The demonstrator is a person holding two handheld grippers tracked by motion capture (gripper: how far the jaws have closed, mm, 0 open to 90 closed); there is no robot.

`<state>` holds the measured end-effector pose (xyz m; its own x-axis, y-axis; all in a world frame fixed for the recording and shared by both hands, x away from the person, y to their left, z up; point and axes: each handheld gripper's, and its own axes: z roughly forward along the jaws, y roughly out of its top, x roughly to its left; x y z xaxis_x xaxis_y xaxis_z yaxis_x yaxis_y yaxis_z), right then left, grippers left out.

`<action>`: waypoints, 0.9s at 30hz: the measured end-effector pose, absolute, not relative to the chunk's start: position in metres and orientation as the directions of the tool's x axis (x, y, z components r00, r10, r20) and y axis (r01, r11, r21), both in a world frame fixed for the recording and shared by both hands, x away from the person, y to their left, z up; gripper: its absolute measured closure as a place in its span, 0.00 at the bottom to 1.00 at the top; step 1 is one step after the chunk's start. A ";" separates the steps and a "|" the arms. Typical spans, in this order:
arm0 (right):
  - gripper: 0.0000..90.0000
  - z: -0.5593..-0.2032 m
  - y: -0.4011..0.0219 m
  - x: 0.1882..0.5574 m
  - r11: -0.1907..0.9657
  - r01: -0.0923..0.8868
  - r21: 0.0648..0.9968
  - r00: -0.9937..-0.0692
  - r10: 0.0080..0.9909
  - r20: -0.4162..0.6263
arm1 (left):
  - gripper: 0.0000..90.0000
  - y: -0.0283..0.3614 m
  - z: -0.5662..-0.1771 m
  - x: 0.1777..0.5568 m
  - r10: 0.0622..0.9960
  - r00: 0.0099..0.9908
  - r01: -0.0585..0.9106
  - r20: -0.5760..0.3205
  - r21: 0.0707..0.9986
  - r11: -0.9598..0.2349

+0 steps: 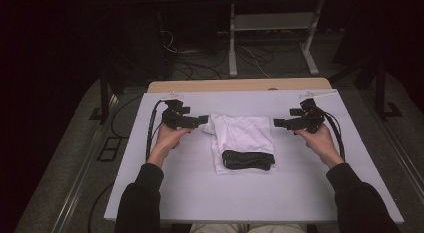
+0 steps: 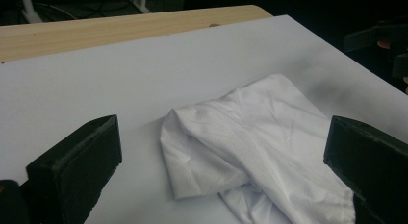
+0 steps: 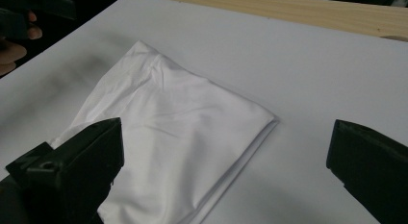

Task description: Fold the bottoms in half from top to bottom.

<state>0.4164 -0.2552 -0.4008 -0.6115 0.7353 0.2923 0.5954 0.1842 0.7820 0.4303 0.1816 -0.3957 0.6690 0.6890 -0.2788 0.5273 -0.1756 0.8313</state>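
The left gripper [image 1: 200, 119] is held level, pointed inward, its jaws spread wide with nothing clamped between them. The right gripper [image 1: 278, 123] is held opposite, likewise level and spread wide. Both forearms are extended forward in dark sleeves.

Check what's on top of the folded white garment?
A black band lies across the near end of the white garment. The rest of its top is bare. What lies under the band or between the folds is covered.
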 end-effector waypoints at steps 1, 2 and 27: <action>0.00 -0.401 -0.256 0.415 0.182 0.595 0.782 -0.612 0.734 0.294 | 0.00 0.183 -0.395 0.428 0.689 0.671 0.523 -0.275 0.833 -0.177; 0.00 -0.400 -0.258 0.413 0.185 0.594 0.783 -0.615 0.733 0.293 | 0.00 0.184 -0.395 0.426 0.689 0.670 0.522 -0.278 0.835 -0.171; 0.00 -0.400 -0.283 0.371 0.185 0.570 0.800 -0.623 0.733 0.275 | 0.00 0.216 -0.390 0.377 0.704 0.670 0.472 -0.236 0.867 -0.158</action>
<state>0.3710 -0.2832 -0.3998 -0.6228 0.7326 0.2746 0.5704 0.1849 0.8003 0.3770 0.2160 -0.3905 0.6702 0.7036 -0.2364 0.4723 -0.1585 0.8671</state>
